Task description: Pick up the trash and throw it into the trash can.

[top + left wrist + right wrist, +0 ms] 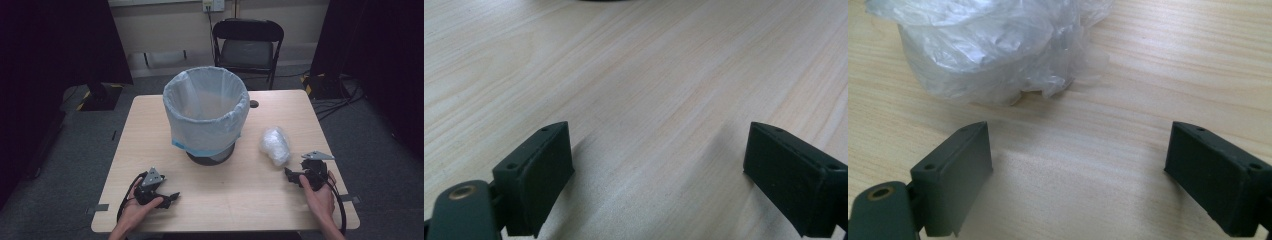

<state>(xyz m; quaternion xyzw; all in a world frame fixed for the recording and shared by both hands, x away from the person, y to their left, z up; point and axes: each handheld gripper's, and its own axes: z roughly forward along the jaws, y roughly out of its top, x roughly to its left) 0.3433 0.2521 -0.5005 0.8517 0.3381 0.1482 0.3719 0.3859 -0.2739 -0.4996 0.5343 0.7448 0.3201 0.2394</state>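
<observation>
Standing at the middle of the wooden table (150, 125), the lined bin (206, 114) serves as the reference landmark for this layout. A crumpled clear plastic bag (275, 145) lies on the tabletop just right of the bin and slightly nearer the person, apart from the bin's base. The right gripper (295, 176) rests near the table's front edge, on the person's side of the bag, with its jaws spread wide and nothing between them; in the right gripper view the bag (993, 45) sits just ahead of the jaws and toward the left one. The left gripper (170, 196) rests at the front of the table, left of the bin, jaws likewise spread over bare wood. The bag appears very light, soft and slippery, so it will likely collapse and slide under contact. Taking hold is best done on a bunched fold near its closest edge, pinching several layers together rather than a single film.
</observation>
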